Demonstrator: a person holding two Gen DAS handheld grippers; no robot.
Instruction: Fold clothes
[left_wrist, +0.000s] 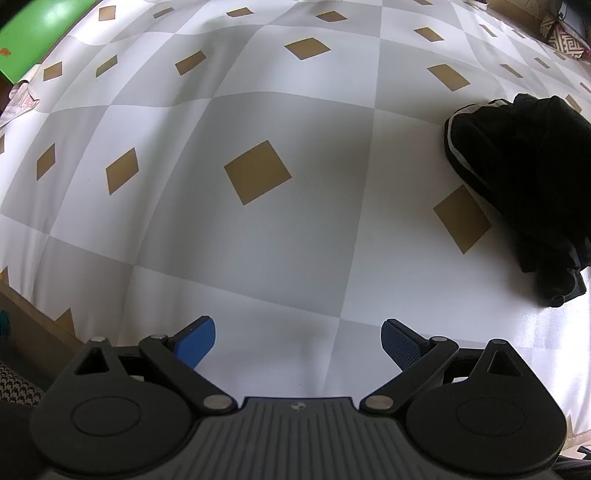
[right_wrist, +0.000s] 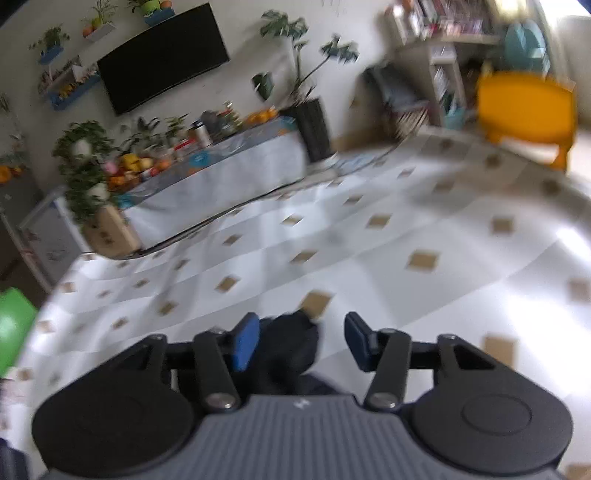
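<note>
Nearest, left gripper (left_wrist: 297, 341) with blue pads spread wide over bare cloth, holding nothing. Right gripper (right_wrist: 300, 341) spread partway, a black garment (right_wrist: 291, 350) lying between the pads, apparently not pinched; view blurred. Beneath both, a white-and-grey checked tablecloth with tan diamonds (left_wrist: 258, 240), wide and mostly bare. Same bundled black garment with white stripes (left_wrist: 524, 177) near the right side. Farther off, a green chair (left_wrist: 40, 33), yellow chair (right_wrist: 524, 107), cluttered low sideboard (right_wrist: 221, 162), black wall television (right_wrist: 162, 59).

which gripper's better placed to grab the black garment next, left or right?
Right, probably. The black garment lies just under the open right gripper, between its fingers though not pinched. The left gripper is open over bare checkered cloth, with the garment well off to its right.
</note>
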